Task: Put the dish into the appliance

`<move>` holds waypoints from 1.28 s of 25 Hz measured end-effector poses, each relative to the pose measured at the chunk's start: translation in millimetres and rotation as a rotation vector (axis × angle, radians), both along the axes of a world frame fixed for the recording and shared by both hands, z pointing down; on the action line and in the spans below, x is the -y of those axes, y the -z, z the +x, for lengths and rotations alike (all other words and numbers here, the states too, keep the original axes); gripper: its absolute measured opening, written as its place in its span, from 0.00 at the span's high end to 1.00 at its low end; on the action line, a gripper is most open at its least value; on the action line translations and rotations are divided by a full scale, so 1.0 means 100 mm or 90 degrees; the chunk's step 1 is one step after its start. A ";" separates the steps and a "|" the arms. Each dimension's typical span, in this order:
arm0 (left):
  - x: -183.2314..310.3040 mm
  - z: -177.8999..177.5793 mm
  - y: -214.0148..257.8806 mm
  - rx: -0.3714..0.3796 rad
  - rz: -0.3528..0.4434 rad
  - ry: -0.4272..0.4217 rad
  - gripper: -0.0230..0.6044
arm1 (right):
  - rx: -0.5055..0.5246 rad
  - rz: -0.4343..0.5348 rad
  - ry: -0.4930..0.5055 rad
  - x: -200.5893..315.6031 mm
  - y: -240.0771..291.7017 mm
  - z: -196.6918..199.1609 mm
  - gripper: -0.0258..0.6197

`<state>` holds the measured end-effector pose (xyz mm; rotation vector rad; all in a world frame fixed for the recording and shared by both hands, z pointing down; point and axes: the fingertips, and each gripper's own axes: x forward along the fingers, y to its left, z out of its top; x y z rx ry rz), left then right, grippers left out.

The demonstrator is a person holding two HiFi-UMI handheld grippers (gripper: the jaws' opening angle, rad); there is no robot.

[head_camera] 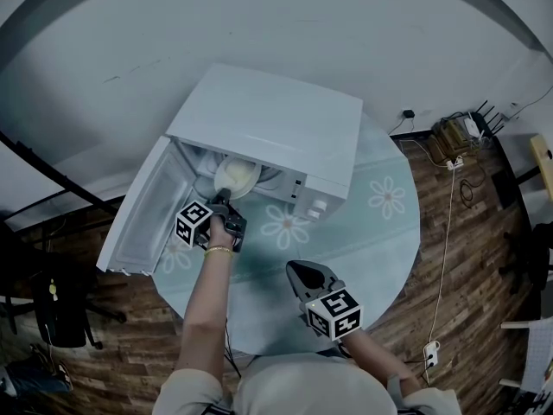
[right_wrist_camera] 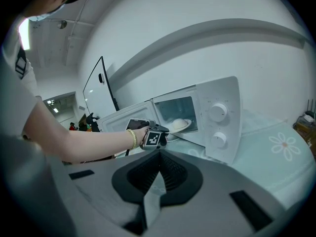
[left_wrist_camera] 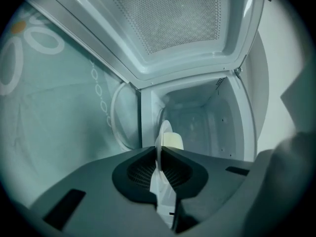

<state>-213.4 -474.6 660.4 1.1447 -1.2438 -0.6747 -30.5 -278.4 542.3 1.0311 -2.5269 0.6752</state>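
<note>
**Head view:** a white microwave (head_camera: 276, 128) stands on a round table (head_camera: 380, 232) covered with a pale daisy-print cloth. Its door (head_camera: 143, 223) is swung wide to the left. The left gripper (head_camera: 221, 199) reaches into the opening, and the dish (head_camera: 235, 176) sits at its tips, just inside the mouth of the cavity. A bracelet (head_camera: 218, 250) shows on that wrist. The right gripper (head_camera: 304, 275) hangs over the table's near part, well apart from the microwave.

**Left gripper view:** the left gripper (left_wrist_camera: 159, 157) has its jaws clamped on the rim of the dish (left_wrist_camera: 164, 142). The dish is seen edge-on, with a pale rounded body past the pads. Straight ahead is the white cavity (left_wrist_camera: 207, 117), and the door (left_wrist_camera: 173, 23) with its mesh window fills the top of the view.

**Right gripper view:** the right gripper (right_wrist_camera: 157, 154) has its jaws closed together with nothing between them — only cloth shows below. Beyond it, the left gripper (right_wrist_camera: 163, 130) holds the dish (right_wrist_camera: 180, 125) in the microwave's (right_wrist_camera: 217, 98) opening, beside two knobs (right_wrist_camera: 217, 112) on the front panel.
</note>
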 end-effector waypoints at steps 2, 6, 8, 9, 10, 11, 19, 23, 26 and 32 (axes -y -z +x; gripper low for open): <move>0.06 0.00 0.00 0.000 0.000 0.003 0.90 | -0.001 -0.001 -0.002 0.02 -0.01 0.01 0.95; 0.17 0.02 -0.01 0.000 -0.004 0.006 0.90 | -0.001 -0.002 -0.007 0.04 -0.02 0.03 0.95; 0.21 0.04 -0.01 0.001 -0.007 0.006 0.90 | -0.001 -0.004 -0.010 0.05 -0.03 0.04 0.95; 0.23 0.05 -0.02 0.002 -0.008 0.005 0.90 | -0.001 -0.005 -0.011 0.05 -0.03 0.04 0.95; 0.25 0.06 -0.02 0.002 -0.008 0.004 0.90 | 0.000 -0.005 -0.012 0.05 -0.04 0.05 0.95; 0.27 0.07 -0.02 0.002 -0.009 0.004 0.90 | 0.000 -0.005 -0.013 0.06 -0.04 0.05 0.95; 0.40 0.13 -0.03 -0.002 -0.024 0.004 0.90 | -0.002 -0.006 -0.021 0.10 -0.05 0.07 0.95; 0.43 0.12 -0.02 0.008 -0.034 0.011 0.90 | -0.002 -0.006 -0.025 0.10 -0.05 0.07 0.95; 0.43 0.11 -0.02 0.008 -0.032 0.007 0.90 | -0.003 -0.005 -0.025 0.09 -0.04 0.07 0.95; 0.45 0.12 0.09 0.009 0.023 -0.015 0.74 | -0.004 -0.001 -0.020 0.05 -0.01 0.04 0.95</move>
